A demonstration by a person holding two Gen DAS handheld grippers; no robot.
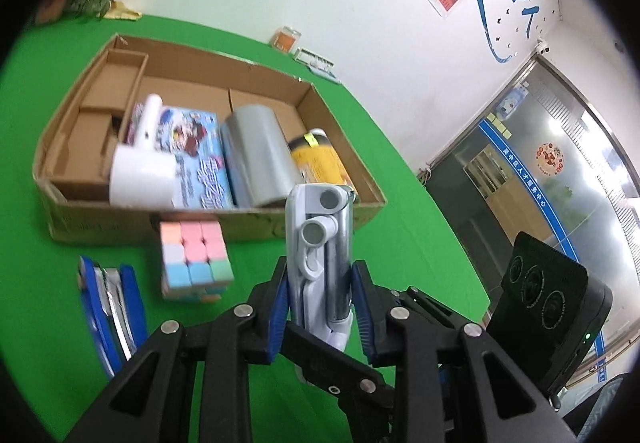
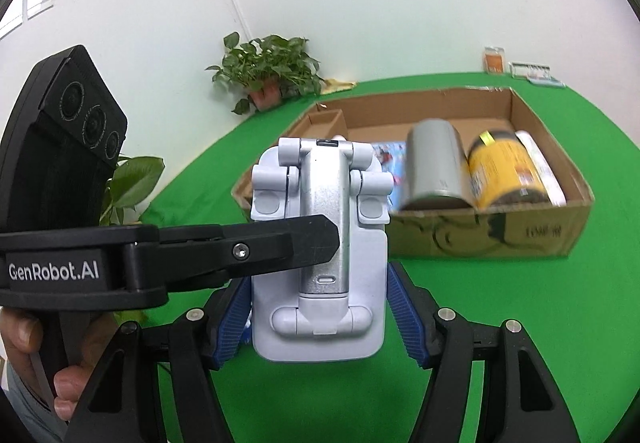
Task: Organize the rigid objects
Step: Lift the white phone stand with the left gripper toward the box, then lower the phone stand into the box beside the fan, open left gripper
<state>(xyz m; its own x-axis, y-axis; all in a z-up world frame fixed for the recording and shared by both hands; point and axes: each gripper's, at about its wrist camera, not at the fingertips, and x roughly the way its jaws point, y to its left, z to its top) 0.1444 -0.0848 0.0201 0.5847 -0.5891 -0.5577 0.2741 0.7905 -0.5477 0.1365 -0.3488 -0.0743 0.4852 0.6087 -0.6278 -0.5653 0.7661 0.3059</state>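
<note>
A white and silver folding phone stand [image 2: 320,203] hangs above the green table, held by both grippers. My right gripper [image 2: 318,279] is shut on its two wide edges, blue pads [image 2: 236,315] against the sides. My left gripper [image 1: 320,271] is shut on the stand [image 1: 316,227] across its thin faces. Its black finger [image 2: 288,243] reaches in from the left in the right wrist view. Beyond stands an open cardboard box [image 1: 100,219] holding a white handled device [image 1: 140,163], a colourful flat pack [image 1: 200,159], a grey cylinder [image 1: 256,159] and a yellow can [image 1: 320,159].
A pastel puzzle cube [image 1: 196,255] and a blue stapler-like tool [image 1: 108,307] lie on the green cloth in front of the box. A potted plant [image 2: 272,75] stands at the wall. A person's hand [image 2: 24,335] grips the left gripper's handle.
</note>
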